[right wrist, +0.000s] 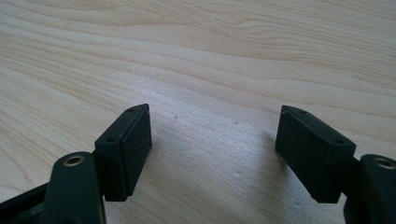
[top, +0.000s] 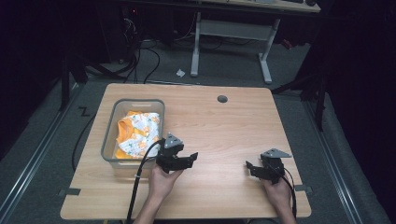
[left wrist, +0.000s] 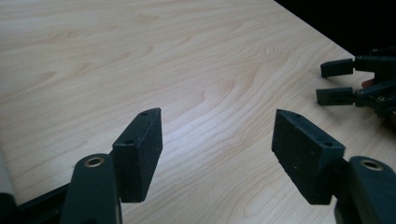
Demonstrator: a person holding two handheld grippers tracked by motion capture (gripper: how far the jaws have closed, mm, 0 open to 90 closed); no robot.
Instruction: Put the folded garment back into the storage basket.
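High view: I read this as the start or a pause, nothing picked up yet. The clear bin sits at the table's left side with the orange and white patterned cloth bundled inside it, untouched. My left gripper hovers just right of the bin's near corner, jaws pointing right across the bare wood; my right gripper rests near the front right, jaws pointing left, well apart from the other. Next move, as I judge it: swing the left gripper round toward the bin and reach over the rim for the cloth, since it faces away from it now. Left gripper view: both pads stand wide apart with bare wood between them, gripping nothing. The right gripper shows farther off at the right edge, its jaws parted too. A pale sliver at the lower left edge may be the bin wall, too little to be sure. Right gripper view: pads wide apart, wood grain between, nothing held or touched.
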